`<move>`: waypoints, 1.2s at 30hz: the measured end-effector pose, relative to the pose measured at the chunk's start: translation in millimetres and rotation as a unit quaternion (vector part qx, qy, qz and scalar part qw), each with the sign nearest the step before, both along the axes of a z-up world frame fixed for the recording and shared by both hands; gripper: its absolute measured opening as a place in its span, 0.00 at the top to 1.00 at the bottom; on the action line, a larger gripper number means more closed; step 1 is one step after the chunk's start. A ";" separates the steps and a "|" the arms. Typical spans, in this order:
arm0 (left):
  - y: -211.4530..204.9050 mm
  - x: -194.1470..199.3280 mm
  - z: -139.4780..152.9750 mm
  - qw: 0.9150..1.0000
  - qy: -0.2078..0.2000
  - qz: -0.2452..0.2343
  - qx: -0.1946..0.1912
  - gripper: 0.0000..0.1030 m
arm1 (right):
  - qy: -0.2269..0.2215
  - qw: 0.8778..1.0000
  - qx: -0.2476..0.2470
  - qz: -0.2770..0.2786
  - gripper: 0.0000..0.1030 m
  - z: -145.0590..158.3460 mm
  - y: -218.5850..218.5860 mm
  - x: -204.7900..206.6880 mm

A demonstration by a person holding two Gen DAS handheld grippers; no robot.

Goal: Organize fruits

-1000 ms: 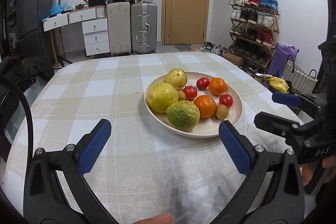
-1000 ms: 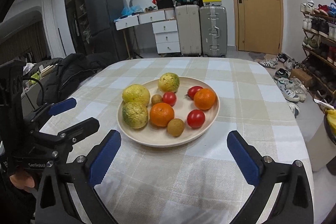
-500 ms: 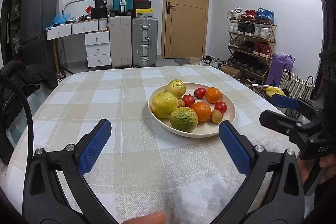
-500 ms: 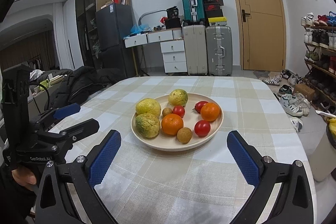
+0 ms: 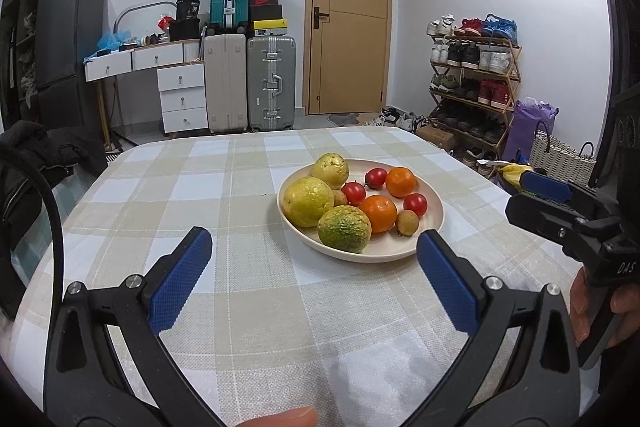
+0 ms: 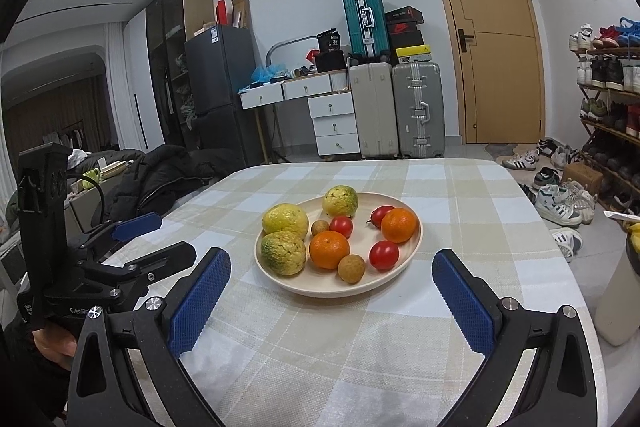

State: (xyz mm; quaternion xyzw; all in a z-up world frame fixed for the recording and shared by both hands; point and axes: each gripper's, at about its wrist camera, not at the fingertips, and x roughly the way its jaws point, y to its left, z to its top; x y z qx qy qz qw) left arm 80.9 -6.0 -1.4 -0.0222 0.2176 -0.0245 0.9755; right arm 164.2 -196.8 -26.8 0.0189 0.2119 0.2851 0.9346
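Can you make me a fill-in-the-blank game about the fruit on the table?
1. All the fruit sits on one round cream ____.
2. The number of oranges is ____.
3. The fingers of the right gripper are spread ____ and hold nothing.
4. The cloth on the table has a ____ pattern.

Missing words: plate; two; open; checked

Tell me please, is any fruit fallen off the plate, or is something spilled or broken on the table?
Nothing stands out. All the fruit sits inside the plate, none on the checked tablecloth. No spill or damage shows. Both claws, left and right, are open and empty.
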 end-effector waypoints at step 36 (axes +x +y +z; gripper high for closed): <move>0.0 -0.8 0.9 1.000 0.002 0.001 -0.001 0.01 | 0.006 1.000 0.006 -0.001 0.00 -0.1 -1.2 -2.4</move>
